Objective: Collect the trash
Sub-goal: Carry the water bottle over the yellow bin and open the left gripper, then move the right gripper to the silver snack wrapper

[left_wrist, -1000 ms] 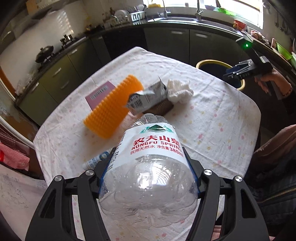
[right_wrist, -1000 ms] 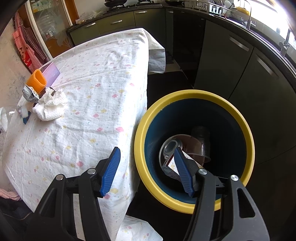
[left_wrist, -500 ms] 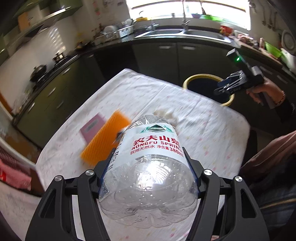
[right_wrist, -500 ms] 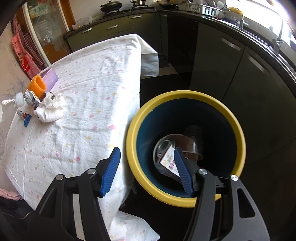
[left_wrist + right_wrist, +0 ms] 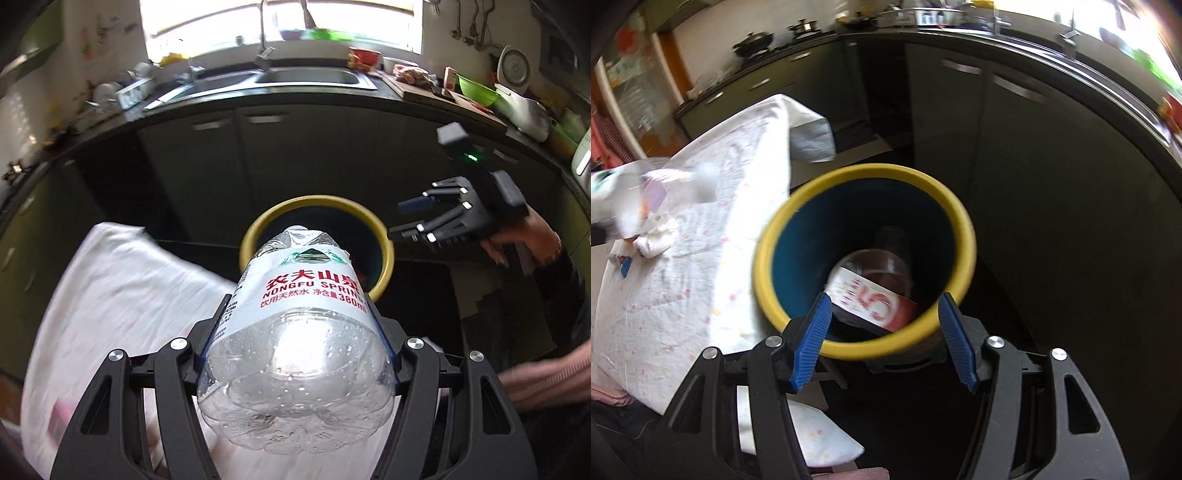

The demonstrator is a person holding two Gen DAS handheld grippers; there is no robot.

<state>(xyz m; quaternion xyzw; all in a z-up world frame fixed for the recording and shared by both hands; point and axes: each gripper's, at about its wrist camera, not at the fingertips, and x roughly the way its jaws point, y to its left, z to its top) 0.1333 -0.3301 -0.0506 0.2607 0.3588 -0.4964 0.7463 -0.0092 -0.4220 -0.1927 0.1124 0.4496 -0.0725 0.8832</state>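
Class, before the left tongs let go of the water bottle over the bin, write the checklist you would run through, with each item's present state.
1. Water bottle clamped between the pads of the left tongs: ok.
2. Bottle over the mouth of the yellow-rimmed bin: cannot tell; in the left view it only lines up with it, and the right view shows it, blurred, over the table.
3. Bin has room: ok; only one labelled bottle shows in the bottom.
4. Right tongs empty: ok, open with nothing between them.
5. Right tongs clear of the drop path: not ok; they hang near the bin rim.
6. Table cleared: not ok; a crumpled tissue remains.
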